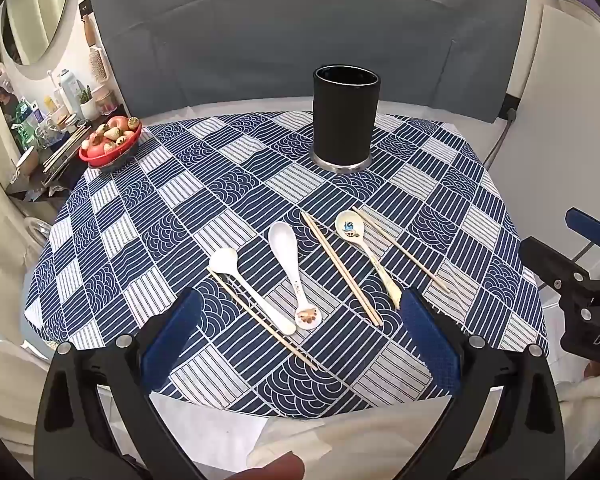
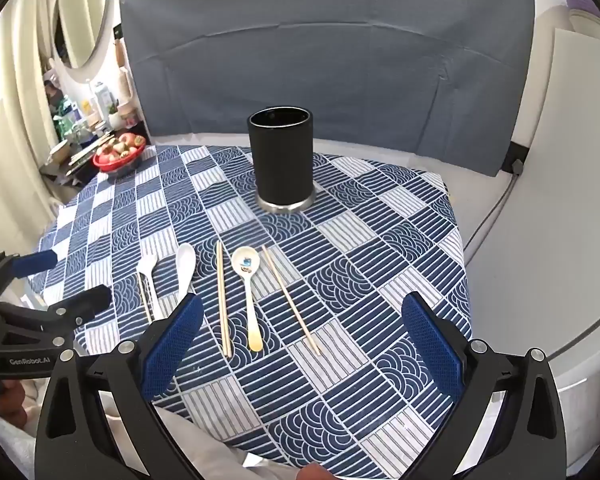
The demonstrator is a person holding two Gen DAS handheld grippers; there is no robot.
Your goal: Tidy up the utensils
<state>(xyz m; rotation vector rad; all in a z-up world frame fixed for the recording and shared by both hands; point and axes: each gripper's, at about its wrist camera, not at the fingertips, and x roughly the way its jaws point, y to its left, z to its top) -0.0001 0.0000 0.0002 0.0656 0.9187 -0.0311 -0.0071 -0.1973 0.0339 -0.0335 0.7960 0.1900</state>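
Both tongs, left gripper [image 1: 300, 312] & right gripper [image 2: 302, 316], released; utensils mid-cloth; holder [image 1: 346, 120] nr far edge

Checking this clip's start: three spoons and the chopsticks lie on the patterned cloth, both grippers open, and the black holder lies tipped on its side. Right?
Not quite. The black holder stands upright on its silver base, as the right wrist view shows. The rest holds.

utensil holder [image 1: 346, 120] upright on tablecloth [image 1: 188, 208], spoons [image 1: 290, 268] and chopsticks [image 1: 340, 268] in front, fruit bowl [image 1: 110, 142] far left
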